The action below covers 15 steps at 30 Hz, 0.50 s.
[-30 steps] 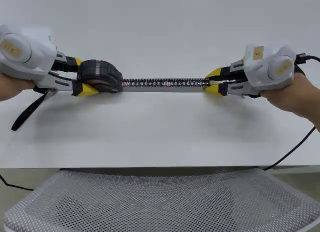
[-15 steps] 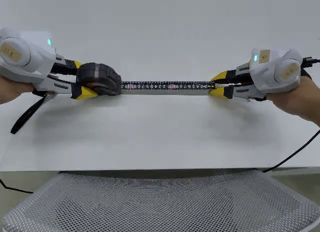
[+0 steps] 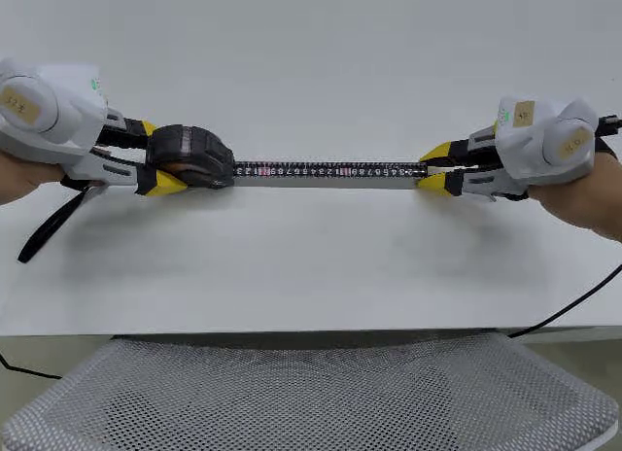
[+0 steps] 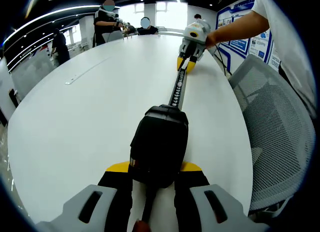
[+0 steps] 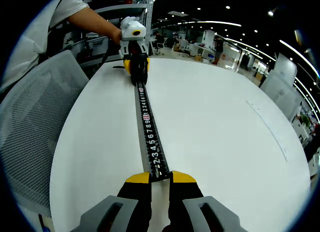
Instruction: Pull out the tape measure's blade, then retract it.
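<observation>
White table [image 3: 311, 266] runs wide, with a grey mesh chair [image 3: 311, 398] by its front edge; on the left a black strap [image 3: 53, 223] hangs down, its top hidden behind the left tool [image 3: 160, 155]; that tool is clamped on the tape measure [image 3: 194, 156], over the table; the blade [image 3: 330, 169] stretches to the right, its small numbers hard to read; its tip is hidden inside the right tool [image 3: 434, 167], which pinches it tight; a black cord [image 3: 573, 295] drops off the table edge.
</observation>
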{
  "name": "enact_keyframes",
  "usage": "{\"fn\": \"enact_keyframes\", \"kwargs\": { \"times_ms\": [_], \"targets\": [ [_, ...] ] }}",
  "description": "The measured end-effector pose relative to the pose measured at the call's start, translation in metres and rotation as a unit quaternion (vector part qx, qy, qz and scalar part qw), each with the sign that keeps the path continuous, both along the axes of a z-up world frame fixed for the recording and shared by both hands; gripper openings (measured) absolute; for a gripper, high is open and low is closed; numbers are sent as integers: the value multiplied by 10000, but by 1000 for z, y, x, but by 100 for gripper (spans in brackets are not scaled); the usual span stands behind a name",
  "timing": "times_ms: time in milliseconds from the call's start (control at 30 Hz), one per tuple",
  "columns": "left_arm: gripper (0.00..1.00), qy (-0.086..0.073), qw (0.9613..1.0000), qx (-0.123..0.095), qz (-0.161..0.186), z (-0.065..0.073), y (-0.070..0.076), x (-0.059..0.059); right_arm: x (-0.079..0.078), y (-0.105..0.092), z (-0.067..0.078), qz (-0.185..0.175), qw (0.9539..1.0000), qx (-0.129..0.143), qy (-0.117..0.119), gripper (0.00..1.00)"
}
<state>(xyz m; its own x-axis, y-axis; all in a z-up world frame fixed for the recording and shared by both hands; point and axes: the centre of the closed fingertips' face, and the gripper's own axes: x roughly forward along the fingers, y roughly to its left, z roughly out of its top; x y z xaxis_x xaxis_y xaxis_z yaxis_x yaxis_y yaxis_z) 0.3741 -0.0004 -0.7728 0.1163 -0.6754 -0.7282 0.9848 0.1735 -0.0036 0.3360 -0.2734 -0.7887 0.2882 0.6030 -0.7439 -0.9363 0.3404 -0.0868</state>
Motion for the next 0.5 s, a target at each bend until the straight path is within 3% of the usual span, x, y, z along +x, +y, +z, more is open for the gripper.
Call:
{"fn": "enact_keyframes", "kwargs": {
  "times_ms": [500],
  "targets": [
    [27,-7,10000,12,12,1,-1,0,-2,-13,2,-119,9999,-26,26,8]
  ]
}}
